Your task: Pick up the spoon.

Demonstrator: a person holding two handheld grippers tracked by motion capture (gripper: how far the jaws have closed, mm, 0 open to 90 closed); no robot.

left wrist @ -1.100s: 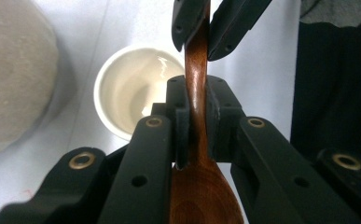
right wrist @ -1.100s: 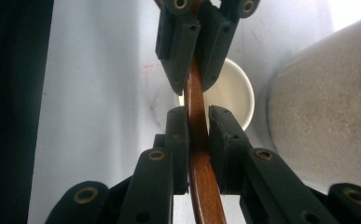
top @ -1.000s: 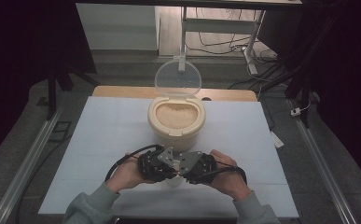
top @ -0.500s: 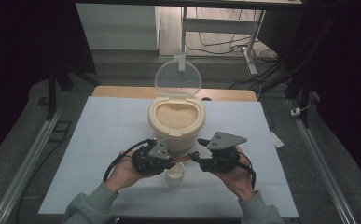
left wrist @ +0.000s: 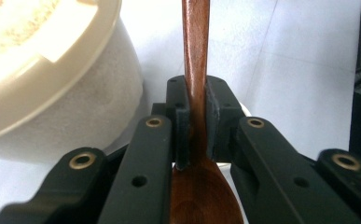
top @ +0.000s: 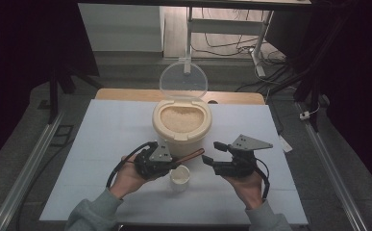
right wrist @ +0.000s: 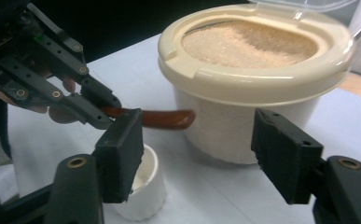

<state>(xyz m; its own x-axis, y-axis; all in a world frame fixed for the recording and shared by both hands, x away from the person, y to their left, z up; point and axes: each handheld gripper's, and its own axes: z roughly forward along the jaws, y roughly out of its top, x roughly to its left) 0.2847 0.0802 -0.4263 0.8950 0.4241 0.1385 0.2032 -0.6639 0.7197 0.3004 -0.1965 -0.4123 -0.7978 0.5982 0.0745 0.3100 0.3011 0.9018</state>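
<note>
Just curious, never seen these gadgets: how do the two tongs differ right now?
The left tongs are shut on a brown wooden spoon; the right tongs are open, having just widened, with nothing between the pads. The left tongs sit over the small white cup; the right tongs stand off beside it. Both are black and hand-held.

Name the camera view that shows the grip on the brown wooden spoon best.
The left gripper view: the left gripper has its jaws shut on the brown wooden spoon at the neck, just above the bowl. The right gripper view shows the handle sticking out sideways past those jaws. The high view shows the handle pointing toward the round cream rice container.
</note>
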